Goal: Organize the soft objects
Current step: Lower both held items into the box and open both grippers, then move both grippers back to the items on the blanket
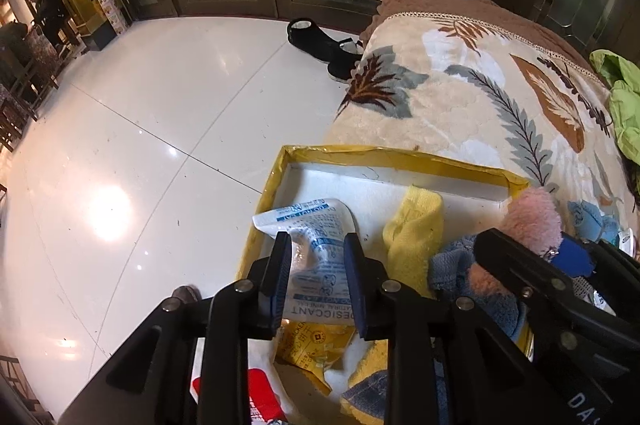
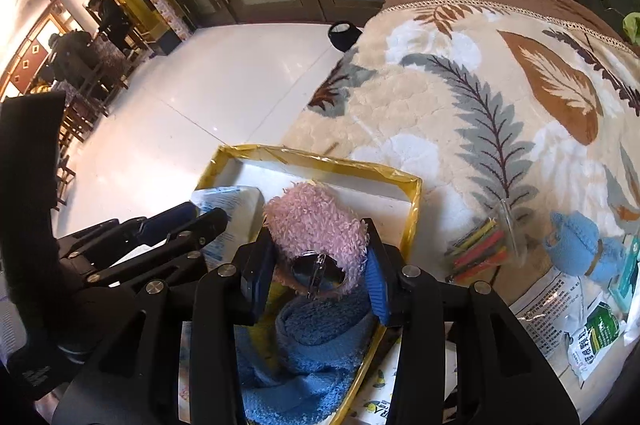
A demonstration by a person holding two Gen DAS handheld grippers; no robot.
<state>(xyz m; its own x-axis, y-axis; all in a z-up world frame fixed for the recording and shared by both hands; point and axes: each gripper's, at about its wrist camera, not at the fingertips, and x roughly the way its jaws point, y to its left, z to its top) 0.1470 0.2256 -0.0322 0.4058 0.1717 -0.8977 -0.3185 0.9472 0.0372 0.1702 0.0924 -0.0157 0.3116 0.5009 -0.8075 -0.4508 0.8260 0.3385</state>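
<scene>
A white tray with a yellow taped rim (image 1: 400, 157) lies at the edge of a leaf-patterned blanket. My left gripper (image 1: 318, 257) is shut on a white desiccant packet (image 1: 316, 233), which is crumpled between the pads over the tray's left part. In the right wrist view my right gripper (image 2: 316, 233) holds a pink fluffy piece (image 2: 316, 221) with a metal pin back, both pads against its sides. It hangs just above a rolled blue towel (image 2: 320, 337) in the tray (image 2: 320, 161). A yellow cloth (image 1: 416, 233) lies folded between the two grippers.
On the blanket (image 2: 480, 105) to the right lie a blue knitted toy (image 2: 576, 245), a clear pack of coloured sticks (image 2: 480, 249) and printed packets (image 2: 580, 325). A green garment (image 1: 624, 97) sits far right. Black shoes (image 1: 320, 45) stand on the white tiled floor. People (image 2: 108, 17) are far back left.
</scene>
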